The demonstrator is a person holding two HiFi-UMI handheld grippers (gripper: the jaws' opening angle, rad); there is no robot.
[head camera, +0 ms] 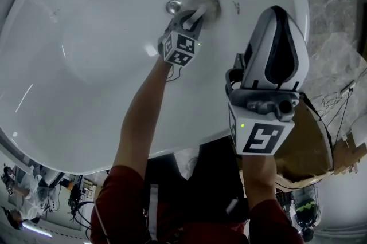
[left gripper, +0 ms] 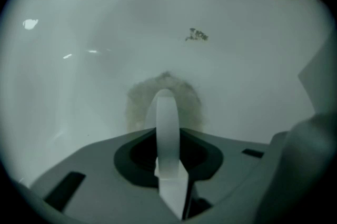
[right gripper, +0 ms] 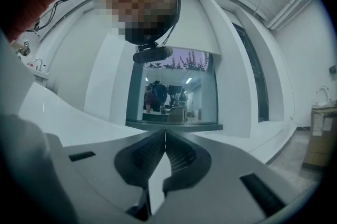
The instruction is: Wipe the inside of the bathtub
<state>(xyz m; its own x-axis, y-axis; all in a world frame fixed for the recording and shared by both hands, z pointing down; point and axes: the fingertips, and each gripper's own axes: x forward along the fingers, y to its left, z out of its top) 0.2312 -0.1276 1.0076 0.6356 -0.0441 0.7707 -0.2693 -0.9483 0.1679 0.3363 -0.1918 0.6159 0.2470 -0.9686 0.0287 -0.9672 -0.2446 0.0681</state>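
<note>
The white bathtub [head camera: 86,48] filled most of the head view, its smooth basin curving below the person. Low in the basin, just beside the chrome drain [head camera: 174,6], a grey fuzzy pad [head camera: 211,1] lay pressed against the tub's inner surface. In the left gripper view the pad [left gripper: 138,99] showed as a round, fluffy patch on the bathtub [left gripper: 79,60] wall, with a narrow white strip [left gripper: 167,118] arching up in front of it. The left gripper [head camera: 199,12] reached down into the tub, and its jaws were clamped on that white strip, the left gripper [left gripper: 167,150] pointing straight at the pad. A small dark mark [left gripper: 197,35] sat on the tub wall beyond the pad, well apart from it.

The right gripper [head camera: 276,25] hung above the tub's rim, away from the surface. In its own view, the right gripper [right gripper: 165,139] had its jaws closed together with nothing between them, facing a window [right gripper: 174,91] set in a white wall. A red sleeve [head camera: 123,203] covered the left upper arm. Brown cardboard [head camera: 309,145] lay outside the tub at the right.
</note>
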